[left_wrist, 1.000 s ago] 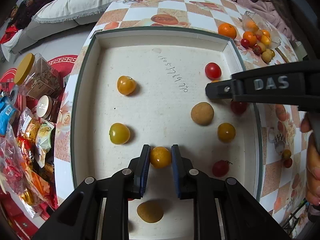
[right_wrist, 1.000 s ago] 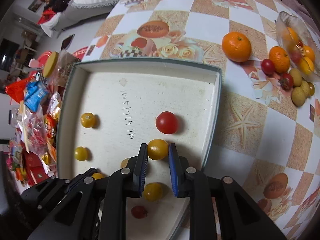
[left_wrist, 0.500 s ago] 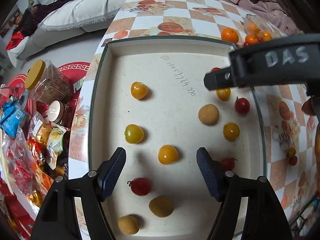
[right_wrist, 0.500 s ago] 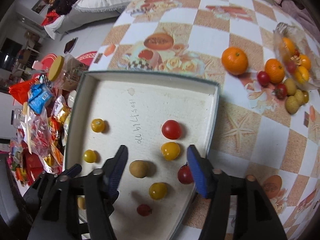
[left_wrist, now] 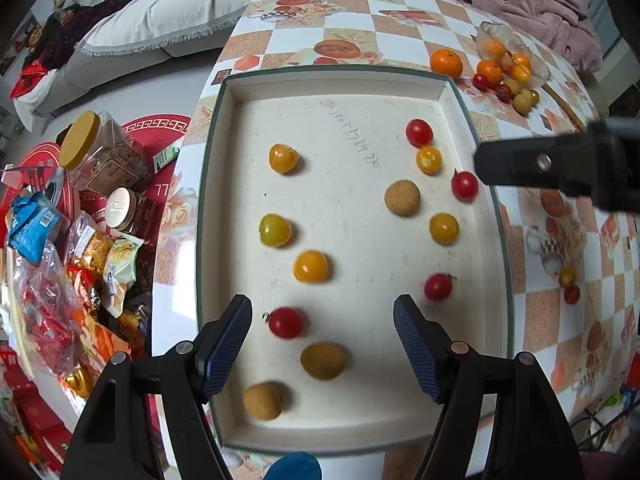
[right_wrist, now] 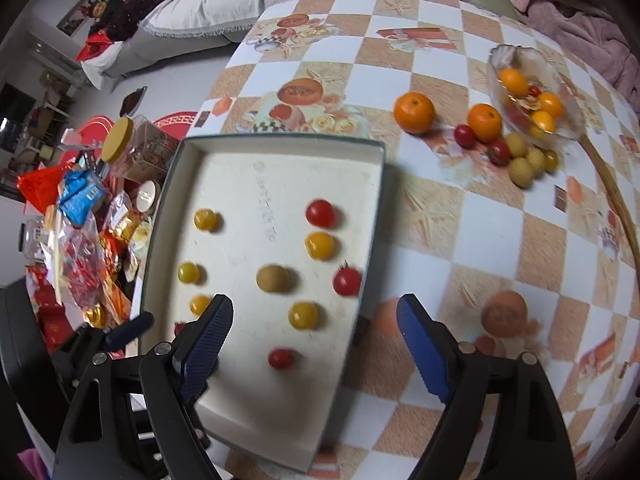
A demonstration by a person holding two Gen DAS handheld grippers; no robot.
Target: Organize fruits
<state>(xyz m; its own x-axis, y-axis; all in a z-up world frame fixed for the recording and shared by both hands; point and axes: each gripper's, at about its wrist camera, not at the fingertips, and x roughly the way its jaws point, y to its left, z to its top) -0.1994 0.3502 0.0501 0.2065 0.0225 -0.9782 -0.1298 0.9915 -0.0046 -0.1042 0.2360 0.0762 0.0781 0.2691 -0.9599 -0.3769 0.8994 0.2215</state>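
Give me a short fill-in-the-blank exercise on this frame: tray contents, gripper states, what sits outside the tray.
1. Both the left hand-held gripper and the right hand-held gripper are ____ and hold nothing.
2. Inside the tray, the number of red cherry tomatoes is ____.
3. The two oranges rest on the ____, outside the tray.
4. The glass bowl lies tipped on its ____, with small fruits beside it.

Missing words: open; four; table; side
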